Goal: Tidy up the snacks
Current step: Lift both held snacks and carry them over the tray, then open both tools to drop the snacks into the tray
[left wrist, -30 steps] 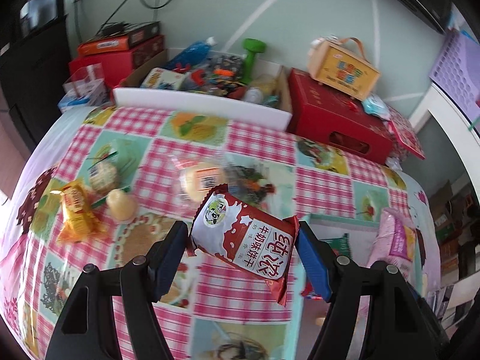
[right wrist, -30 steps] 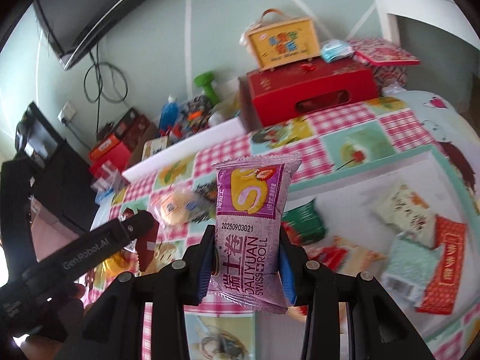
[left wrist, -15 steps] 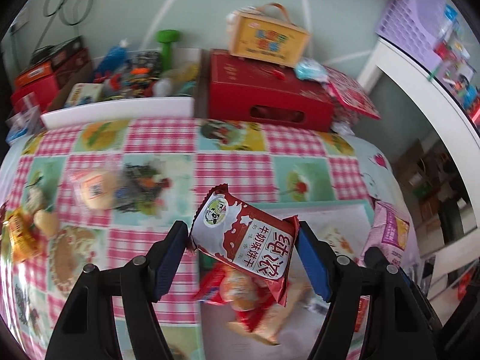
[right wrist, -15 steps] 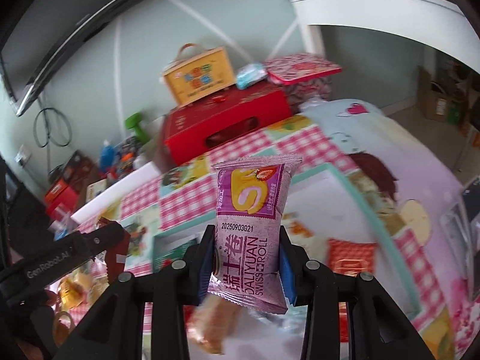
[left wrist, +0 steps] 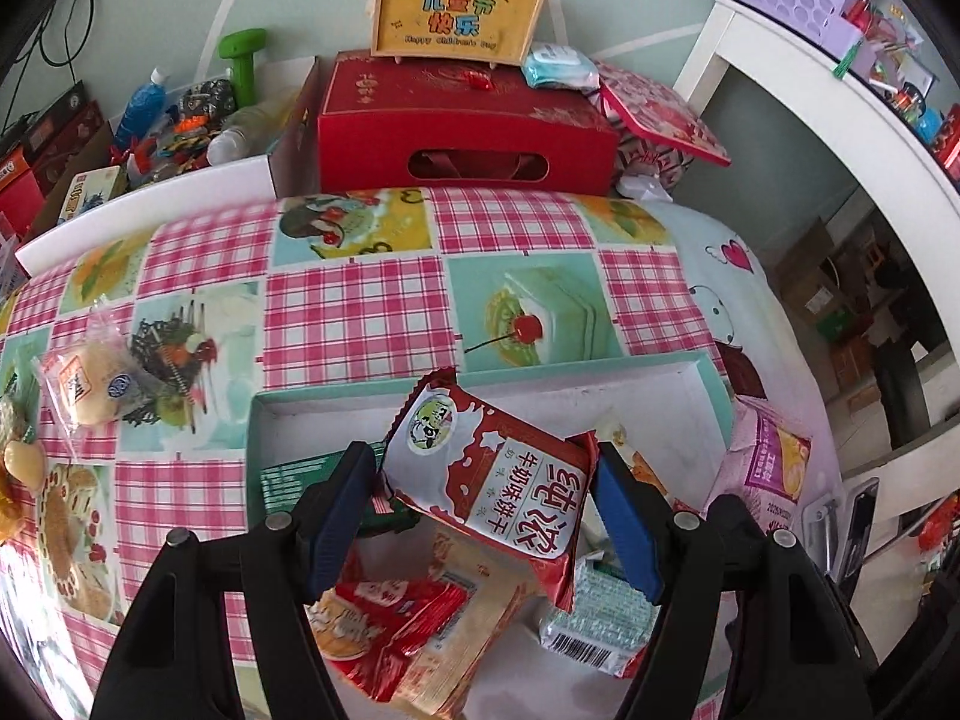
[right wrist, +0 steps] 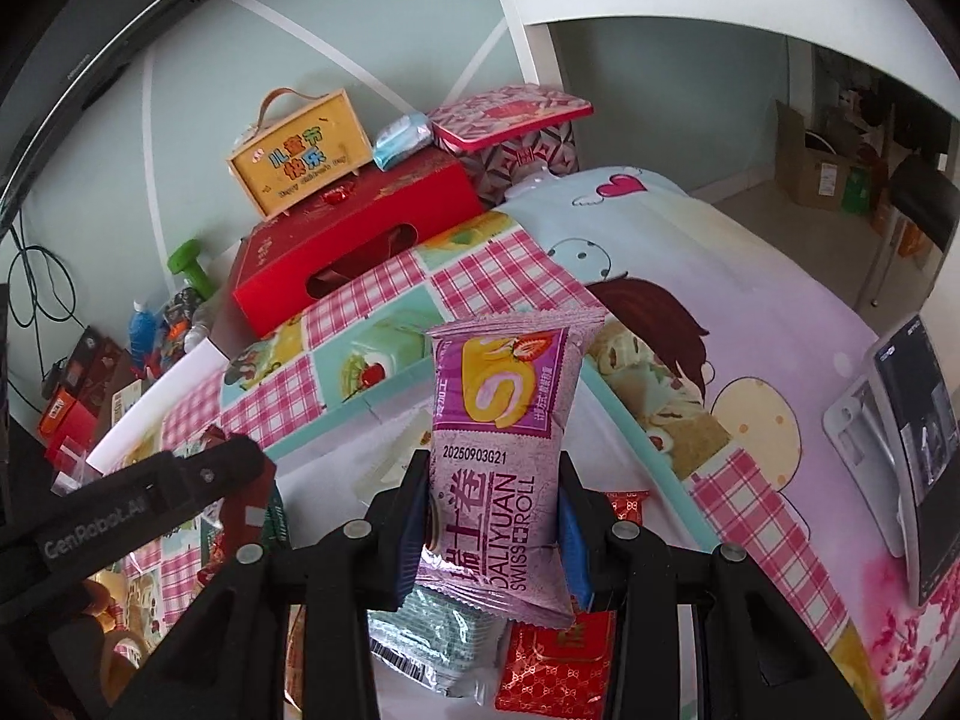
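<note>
My left gripper [left wrist: 486,501] is pinching a red-and-white milk biscuit packet [left wrist: 501,483] across its width, both blue pads pressing its edges. I am holding it above the white tray [left wrist: 699,414], which is lying on the checked tablecloth [left wrist: 354,312] and is already holding several wrapped snacks [left wrist: 414,612]. My right gripper [right wrist: 495,531] is clamping a purple Swiss roll packet [right wrist: 507,456] upright, jaws pressed tight against its sides, over the same tray. A bun in clear wrap [left wrist: 90,384] is lying on the cloth, well apart from the tray.
</note>
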`<state>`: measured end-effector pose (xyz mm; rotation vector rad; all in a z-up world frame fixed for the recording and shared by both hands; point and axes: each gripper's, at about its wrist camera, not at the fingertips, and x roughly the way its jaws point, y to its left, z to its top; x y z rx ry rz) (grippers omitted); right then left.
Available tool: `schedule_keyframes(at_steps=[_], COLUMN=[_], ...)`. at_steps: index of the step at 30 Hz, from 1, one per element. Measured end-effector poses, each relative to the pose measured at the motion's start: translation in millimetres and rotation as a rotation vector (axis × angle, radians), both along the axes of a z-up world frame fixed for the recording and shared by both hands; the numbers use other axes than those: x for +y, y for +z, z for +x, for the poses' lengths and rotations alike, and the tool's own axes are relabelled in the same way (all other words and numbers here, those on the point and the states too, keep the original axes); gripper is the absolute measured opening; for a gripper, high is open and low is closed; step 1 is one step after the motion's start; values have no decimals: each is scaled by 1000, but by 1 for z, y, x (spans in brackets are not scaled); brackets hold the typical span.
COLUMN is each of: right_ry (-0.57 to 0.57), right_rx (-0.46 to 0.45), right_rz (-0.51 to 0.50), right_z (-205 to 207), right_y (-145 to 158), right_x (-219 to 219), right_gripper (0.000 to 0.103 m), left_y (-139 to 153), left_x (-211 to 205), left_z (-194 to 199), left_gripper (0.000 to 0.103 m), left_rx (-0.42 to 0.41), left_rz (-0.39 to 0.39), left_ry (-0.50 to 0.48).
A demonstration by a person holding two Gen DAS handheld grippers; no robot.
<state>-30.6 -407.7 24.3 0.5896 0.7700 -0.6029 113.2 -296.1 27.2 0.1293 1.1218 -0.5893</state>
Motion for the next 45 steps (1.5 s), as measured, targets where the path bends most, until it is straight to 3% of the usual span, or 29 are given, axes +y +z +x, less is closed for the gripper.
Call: schedule_keyframes(at_steps=[13, 16, 17, 23, 31, 33, 36, 45], right_ry=[10, 16, 18, 18, 29, 34, 42, 72], right_rx=[27, 38, 44, 69, 91, 89, 90, 91], right_rz=[28, 30, 27, 14, 2, -1, -9, -24], right_z=[3, 6, 6, 7, 9, 9, 11, 16], right_y=[-13, -15, -16, -17, -16, -15, -14, -11], right_x=[-4, -3, -3, -3, 0, 1, 3, 10], right_gripper=[41, 41, 41, 44, 61, 75, 86, 91], left_y=[-16, -16, -15, -8, -2, -2, -3, -7], left_x=[-10, -9, -8, 0, 16, 21, 30, 55], left_z=[7, 7, 7, 7, 10, 11, 13, 20], left_gripper=[75, 81, 87, 87, 87, 88, 88, 88], left_rx=[30, 23, 17, 1, -41, -60, -96, -117], left_rz=[27, 36, 40, 25, 46, 69, 109, 137], left_ry=[24, 33, 39, 61, 122, 147, 194, 276])
